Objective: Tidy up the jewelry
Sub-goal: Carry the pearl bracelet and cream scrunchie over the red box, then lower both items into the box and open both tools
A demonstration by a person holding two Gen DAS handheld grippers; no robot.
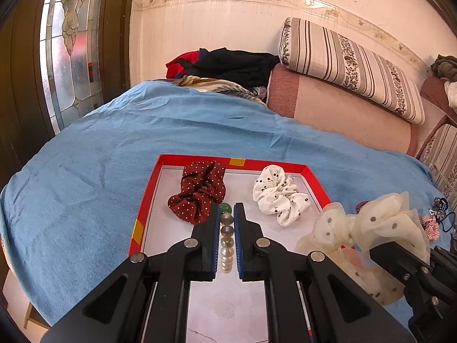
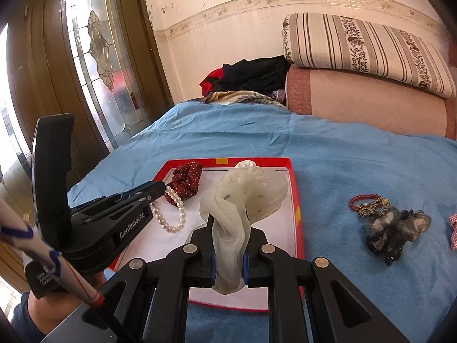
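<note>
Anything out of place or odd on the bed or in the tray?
Nothing spilled or damaged. Several accessories lie outside the red tray, on the blue blanket to its right: a red bead bracelet, a leopard-print band and a dark sheer scrunchie. A checked fabric piece sits at the frame edge.

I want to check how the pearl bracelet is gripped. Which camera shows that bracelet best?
The right wrist view: the pearl bracelet hangs as an open loop from the left tongs over the red tray. The left wrist view shows only a line of beads clamped between its tongs.
</note>
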